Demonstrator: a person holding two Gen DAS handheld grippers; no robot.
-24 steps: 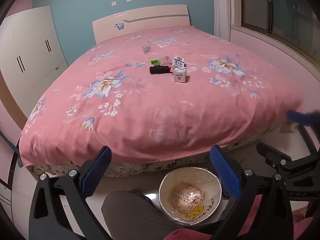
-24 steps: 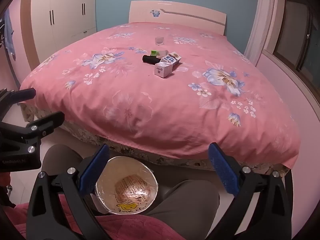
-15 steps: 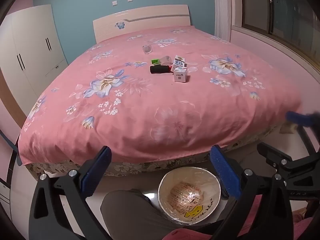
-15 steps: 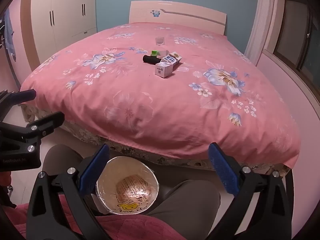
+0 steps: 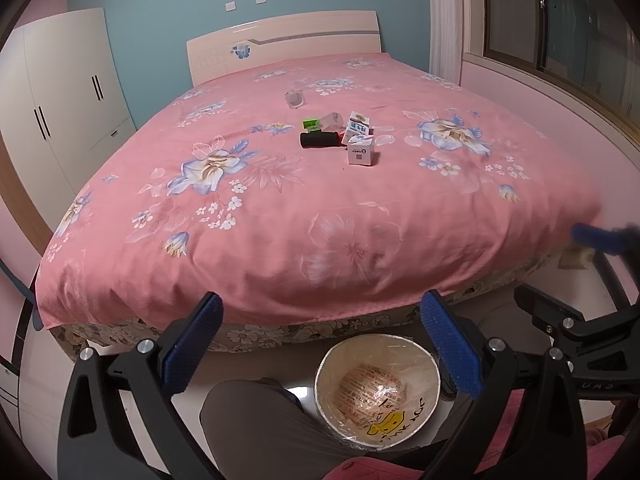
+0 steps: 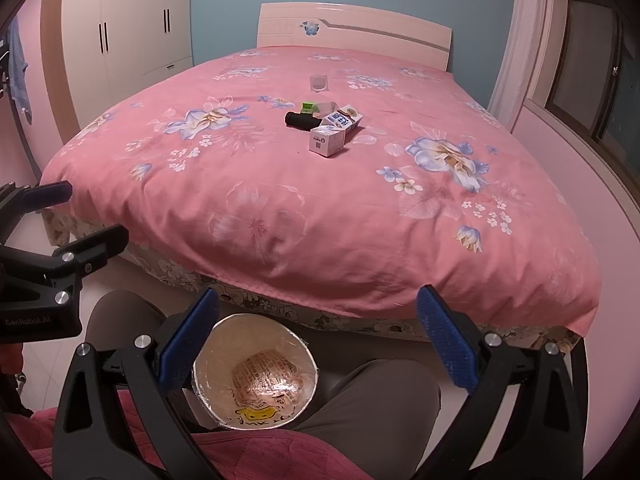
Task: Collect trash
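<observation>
Several bits of trash lie mid-bed on the pink floral cover: a white carton (image 5: 361, 151) (image 6: 327, 141), a second carton (image 5: 357, 124) (image 6: 343, 117), a black roll (image 5: 320, 139) (image 6: 302, 120), a green item (image 5: 311, 123) (image 6: 308, 107) and a clear cup (image 5: 295, 99) (image 6: 319, 82). A paper bowl lined with plastic (image 5: 378, 390) (image 6: 255, 372) sits between the person's knees, below both grippers. My left gripper (image 5: 320, 344) and right gripper (image 6: 318, 340) are open and empty, held before the bed's foot, far from the trash.
The bed (image 5: 280, 220) fills the room's middle, its headboard (image 6: 352, 36) against the blue wall. White wardrobes (image 5: 52, 112) stand left; a window and ledge (image 5: 560, 72) run along the right. The person's legs (image 6: 372, 400) are below.
Both grippers have drifted slightly; the view of the bed has barely shifted. Nothing was taken hold of or let go.
</observation>
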